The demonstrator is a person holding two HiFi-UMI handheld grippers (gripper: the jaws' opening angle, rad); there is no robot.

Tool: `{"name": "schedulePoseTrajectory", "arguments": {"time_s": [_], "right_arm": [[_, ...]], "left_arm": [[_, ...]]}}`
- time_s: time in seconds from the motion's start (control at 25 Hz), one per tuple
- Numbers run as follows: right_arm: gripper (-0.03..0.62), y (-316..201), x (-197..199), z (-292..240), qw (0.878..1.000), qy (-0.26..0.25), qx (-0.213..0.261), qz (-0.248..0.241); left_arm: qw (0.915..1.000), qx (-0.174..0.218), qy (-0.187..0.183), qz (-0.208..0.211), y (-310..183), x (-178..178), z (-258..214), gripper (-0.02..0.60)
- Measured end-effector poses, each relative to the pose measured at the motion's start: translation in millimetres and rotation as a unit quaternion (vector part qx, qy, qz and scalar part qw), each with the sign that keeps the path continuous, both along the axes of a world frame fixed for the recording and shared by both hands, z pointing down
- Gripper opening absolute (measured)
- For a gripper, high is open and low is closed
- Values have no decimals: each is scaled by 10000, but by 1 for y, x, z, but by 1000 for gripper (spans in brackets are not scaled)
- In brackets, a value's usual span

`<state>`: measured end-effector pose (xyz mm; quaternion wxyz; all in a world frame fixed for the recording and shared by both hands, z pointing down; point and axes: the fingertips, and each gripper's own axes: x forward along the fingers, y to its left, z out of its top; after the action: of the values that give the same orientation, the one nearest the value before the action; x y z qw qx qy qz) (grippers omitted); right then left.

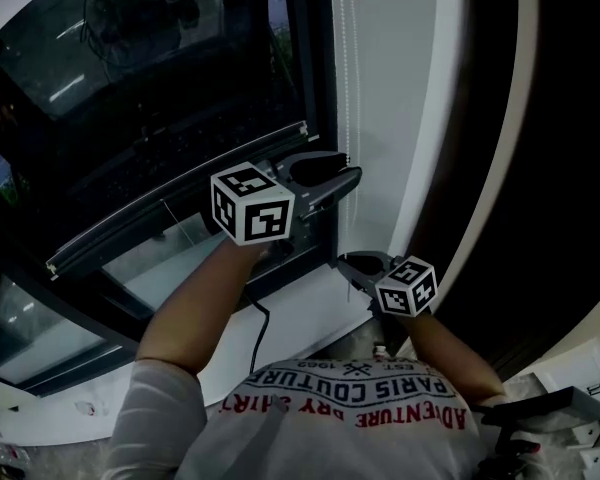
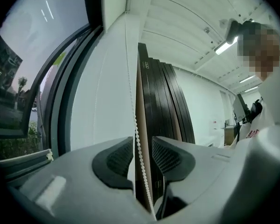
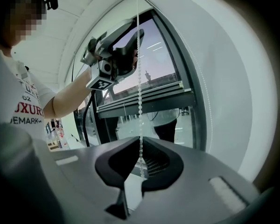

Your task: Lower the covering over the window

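Left claw (image 2: 142, 147) with jaws apart, white bead chain (image 2: 137, 141) hanging between them, dark panels (image 2: 164, 97) behind

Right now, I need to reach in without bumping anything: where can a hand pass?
Free: the white wall between the window frame and the dark panels, above the left claw. Crowded: the bead chain, with the right claw shut on it.

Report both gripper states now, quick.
Left gripper: open, white beaded pull chain hanging loose between its jaws.
Right gripper: closed on the same chain.
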<state>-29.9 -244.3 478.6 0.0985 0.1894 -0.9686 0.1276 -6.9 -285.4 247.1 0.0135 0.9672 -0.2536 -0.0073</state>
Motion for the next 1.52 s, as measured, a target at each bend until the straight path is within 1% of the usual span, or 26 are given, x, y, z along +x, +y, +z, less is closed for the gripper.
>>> {"name": "schedulePoseTrajectory", "arguments": {"time_s": [0.2,0.36,0.4,0.52,0.68,0.8,0.92,1.0,1.12,1.32,1.52], "right_arm": [[15,-2,3,1,10000,-20,-23,25],[15,-5,6,1,9999,-91,-61,81],[15,-5,6,2,9999,-98,-64,95],[15,-9,8,3,9998,-103,-47,140],[15,-12,9,3,9997,-112,-29,193],[15,-14,9,9,9998,-36,-74,200],[15,-15,8,26,9996,100,-206,179],[15,-14,8,39,9990,135,-383,165],[15,-13,9,62,9979,355,-518,147],[15,-28,19,103,9942,477,-901,329],[15,-27,26,141,9890,754,-1220,360]], "left_arm": [[10000,31,-26,-9,-4,3,-11,117],[9998,-84,-57,-161,-15,4,-12,27],[9998,-133,-57,-169,-16,5,-11,20],[9996,-262,19,-130,-19,4,-9,8],[9993,-312,176,-107,-23,0,-9,5],[9994,-306,116,-110,-23,0,-4,5],[9995,-259,-61,-172,-23,1,12,5],[9994,-292,-59,-199,-23,2,25,5],[9991,-346,-96,-234,-22,4,48,5],[9985,-398,-249,-277,-27,2,88,5],[9974,-596,-340,-209,-29,5,128,5]]}}
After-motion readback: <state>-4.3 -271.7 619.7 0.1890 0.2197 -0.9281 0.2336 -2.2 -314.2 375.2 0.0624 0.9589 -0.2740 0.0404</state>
